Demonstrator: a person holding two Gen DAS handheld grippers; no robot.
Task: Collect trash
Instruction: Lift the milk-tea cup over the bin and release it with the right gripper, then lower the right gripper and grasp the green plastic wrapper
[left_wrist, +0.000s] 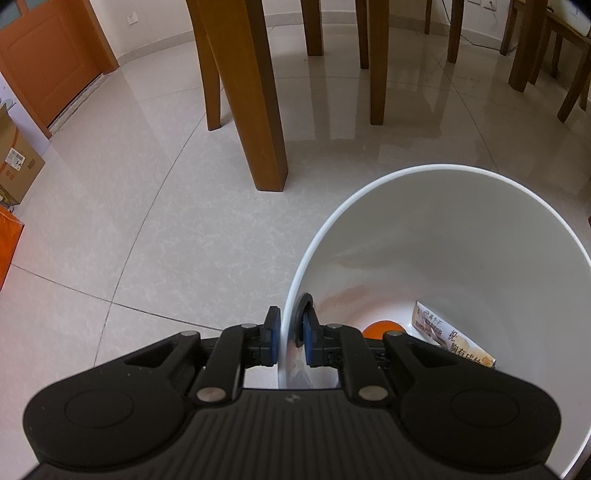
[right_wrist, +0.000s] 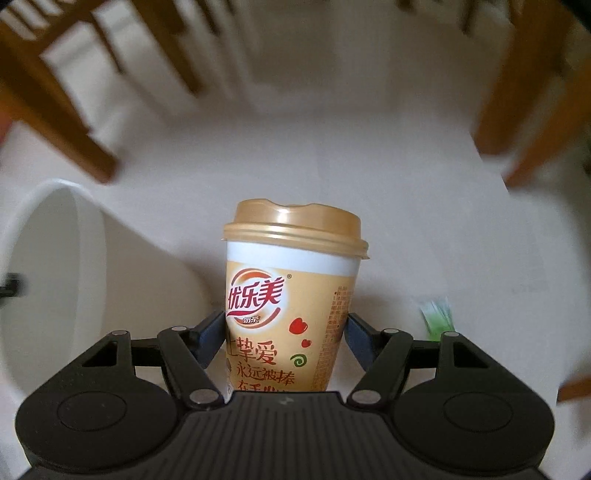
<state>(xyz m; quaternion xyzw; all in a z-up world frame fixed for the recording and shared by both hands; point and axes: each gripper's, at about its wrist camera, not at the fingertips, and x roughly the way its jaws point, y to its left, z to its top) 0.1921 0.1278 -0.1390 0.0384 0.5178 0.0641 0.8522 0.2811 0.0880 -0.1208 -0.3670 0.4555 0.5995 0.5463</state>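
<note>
— Blue pads first: the left tongs (left_wrist: 289, 334) are clenched on the bin (left_wrist: 461, 229) wall, one pad outside, one inside the rim. Why hold it there?

— To steady it, I'd judge, and keep its mouth turned toward the other hand. It seems tipped over on the floor (left_wrist: 147, 229).

— And the right tongs (right_wrist: 286, 332)?

— Grasping a cup (right_wrist: 291, 295), lid on, squeezed low on both sides so the lid end points forward. It hangs above the floor, beside the bin's mouth, not yet inside.

— Anything already in?

— A printed packet (left_wrist: 452, 338) and something orange (left_wrist: 382, 328) at the bottom, half hidden by the tongs.

— Anything left out?

— A blurred green scrap (right_wrist: 437, 315) on the floor to the right; what it is I cannot tell. Wooden chair legs (left_wrist: 251, 92) stand beyond.
</note>
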